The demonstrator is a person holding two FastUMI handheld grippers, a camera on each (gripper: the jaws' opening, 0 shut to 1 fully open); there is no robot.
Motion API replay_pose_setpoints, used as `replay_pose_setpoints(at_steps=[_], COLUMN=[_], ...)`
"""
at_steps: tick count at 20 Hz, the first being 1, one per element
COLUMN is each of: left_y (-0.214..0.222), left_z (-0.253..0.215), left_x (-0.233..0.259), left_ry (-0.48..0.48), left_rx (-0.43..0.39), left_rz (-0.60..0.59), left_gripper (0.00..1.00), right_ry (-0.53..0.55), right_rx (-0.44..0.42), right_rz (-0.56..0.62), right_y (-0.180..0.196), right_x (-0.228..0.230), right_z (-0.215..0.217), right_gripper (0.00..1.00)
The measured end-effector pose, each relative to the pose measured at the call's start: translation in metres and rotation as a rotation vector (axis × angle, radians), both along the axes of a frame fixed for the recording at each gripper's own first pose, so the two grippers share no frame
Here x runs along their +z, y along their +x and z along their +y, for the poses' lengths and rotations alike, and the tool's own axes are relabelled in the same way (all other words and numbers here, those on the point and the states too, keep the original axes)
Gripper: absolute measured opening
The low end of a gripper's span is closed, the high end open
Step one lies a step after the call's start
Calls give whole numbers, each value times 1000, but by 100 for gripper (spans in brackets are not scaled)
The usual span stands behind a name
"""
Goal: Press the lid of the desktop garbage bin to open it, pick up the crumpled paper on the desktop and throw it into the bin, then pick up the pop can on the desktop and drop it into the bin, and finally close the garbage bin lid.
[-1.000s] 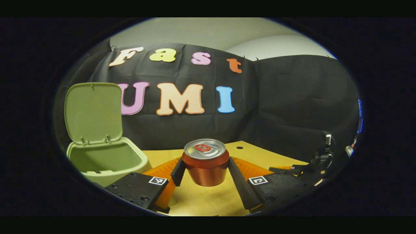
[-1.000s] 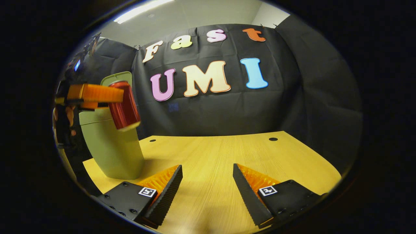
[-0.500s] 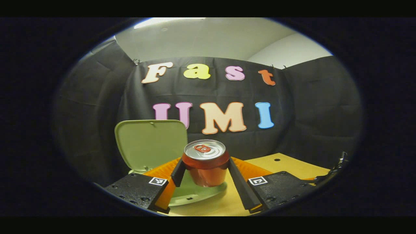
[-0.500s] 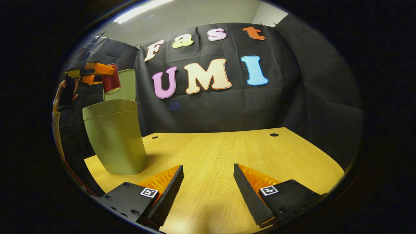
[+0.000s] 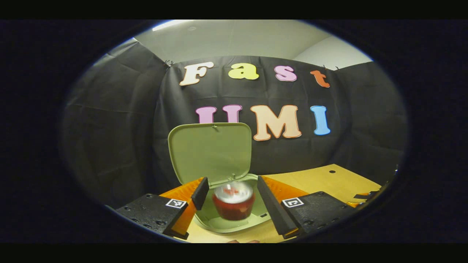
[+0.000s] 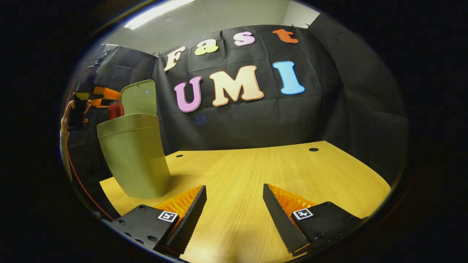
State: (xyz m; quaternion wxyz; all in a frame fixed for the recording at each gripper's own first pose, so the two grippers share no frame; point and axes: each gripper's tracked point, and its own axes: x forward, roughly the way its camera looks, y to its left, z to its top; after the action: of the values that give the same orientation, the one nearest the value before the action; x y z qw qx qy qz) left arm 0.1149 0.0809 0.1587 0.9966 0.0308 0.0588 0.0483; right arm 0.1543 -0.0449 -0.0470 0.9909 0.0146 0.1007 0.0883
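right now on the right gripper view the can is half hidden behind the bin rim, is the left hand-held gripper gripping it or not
observer: no. in the left gripper view the left hand-held gripper stands open; the pop can is blurred between its fingers, touching neither.
operator: is it over the opening
observer: yes, the bin has its open mouth right under the can, with the lid upright behind.
operator: paper in there
observer: cannot tell, the can covers much of the inside.
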Motion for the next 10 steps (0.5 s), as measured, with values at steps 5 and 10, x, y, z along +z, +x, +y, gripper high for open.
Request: replay_pose_setpoints(at_steps=[5, 10], left_y=[5, 18], left_z=[8, 14], left_x=[16, 57], left_ry=[32, 29], left_rx=[34, 73], left_rz=[-23, -71], left_gripper=[92, 92], right_ry=[13, 10], right_rx=[-4, -4], right_rz=[10, 35], right_y=[2, 6], right_x=[-4, -13], right_z=[-4, -3], right_gripper=[98, 98])
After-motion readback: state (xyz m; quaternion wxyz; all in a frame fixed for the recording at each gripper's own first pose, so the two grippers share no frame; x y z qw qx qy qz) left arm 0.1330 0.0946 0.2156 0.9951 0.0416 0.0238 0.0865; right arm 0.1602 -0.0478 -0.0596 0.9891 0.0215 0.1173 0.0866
